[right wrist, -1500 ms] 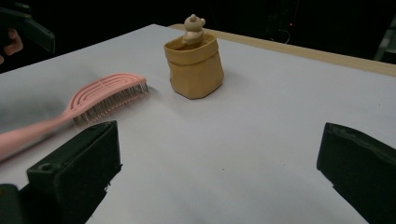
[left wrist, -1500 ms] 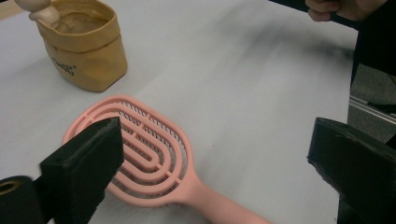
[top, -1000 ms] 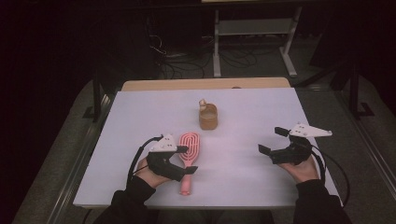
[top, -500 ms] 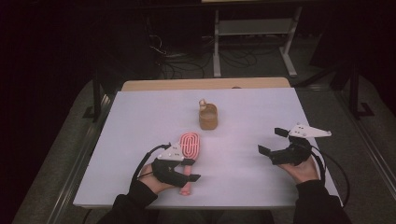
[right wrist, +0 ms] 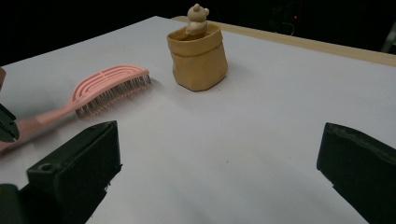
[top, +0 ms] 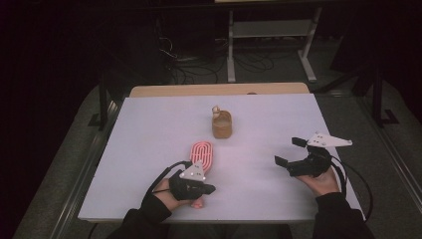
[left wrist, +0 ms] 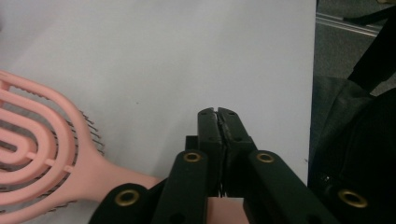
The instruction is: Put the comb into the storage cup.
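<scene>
A pink hairbrush (top: 203, 154) lies on the white table (top: 149, 129), head away from me, handle toward the front edge. My left gripper (top: 211, 189) sits low over the handle, pointing right. In the left gripper view its jaws (left wrist: 217, 114) are pressed together with nothing between the tips, and the pink brush (left wrist: 42, 154) runs under the linkage from the left. My right gripper (top: 288, 151) hovers at the right side, open, with bare table between its fingers (right wrist: 74, 172). The right gripper view also has the brush (right wrist: 112, 84) at its left.
A small tan pouch (top: 222, 124) with a little bear figure (right wrist: 197, 14) in it stands upright just beyond the brush head. A wooden strip (top: 219, 89) edges the table's far side. Dark floor, cables and a metal stand lie beyond.
My left gripper has moved from beside the brush head back toward the front edge and now sits over the handle. The right gripper has barely shifted.
</scene>
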Demonstrator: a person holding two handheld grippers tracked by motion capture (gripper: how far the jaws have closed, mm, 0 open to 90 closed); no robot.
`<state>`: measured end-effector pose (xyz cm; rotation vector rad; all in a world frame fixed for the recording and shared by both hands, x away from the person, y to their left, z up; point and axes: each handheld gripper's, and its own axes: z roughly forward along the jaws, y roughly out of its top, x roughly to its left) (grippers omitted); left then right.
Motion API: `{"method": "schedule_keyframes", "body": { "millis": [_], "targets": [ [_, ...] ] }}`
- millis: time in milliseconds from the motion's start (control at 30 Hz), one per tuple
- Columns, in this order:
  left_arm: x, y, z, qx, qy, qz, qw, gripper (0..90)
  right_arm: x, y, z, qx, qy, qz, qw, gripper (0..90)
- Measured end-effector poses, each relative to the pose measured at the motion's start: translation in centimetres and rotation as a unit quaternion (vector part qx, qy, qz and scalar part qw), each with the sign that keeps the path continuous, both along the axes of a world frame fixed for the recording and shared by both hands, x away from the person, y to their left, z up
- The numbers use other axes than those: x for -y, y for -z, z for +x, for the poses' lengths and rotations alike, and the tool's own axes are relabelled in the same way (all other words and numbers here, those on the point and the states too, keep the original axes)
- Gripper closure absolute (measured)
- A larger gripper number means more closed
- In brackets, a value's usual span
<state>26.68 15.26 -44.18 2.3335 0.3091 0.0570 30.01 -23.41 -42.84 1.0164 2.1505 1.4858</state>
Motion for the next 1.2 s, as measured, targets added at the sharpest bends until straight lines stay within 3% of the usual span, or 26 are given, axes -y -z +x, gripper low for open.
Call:
{"method": "schedule_keyframes", "body": {
  "millis": [100, 233, 533, 1200],
  "targets": [
    [0.0, 0.0, 0.1, -0.005, 0.004, 0.000, 1.0000, 89.4, -0.1, 0.1, 0.0, -0.002, -0.002, -0.002, 1.0000, 0.0],
    [0.1, 0.3, 0.2, -0.028, 0.016, 0.017, 0.9993, 89.4, 0.0, 0.2, 0.1, -0.004, -0.001, -0.004, 1.0000, 0.0],
    [-0.2, 0.7, 0.1, -0.033, 0.020, 0.045, 0.9982, 89.5, 0.0, 0.2, 0.0, -0.006, -0.001, -0.003, 1.0000, 0.0],
    [-1.9, 1.2, 0.8, -0.050, 0.007, 0.069, 0.9963, 89.5, 0.0, 0.2, 0.0, -0.007, -0.002, -0.004, 1.0000, 0.0]
  ]
}}
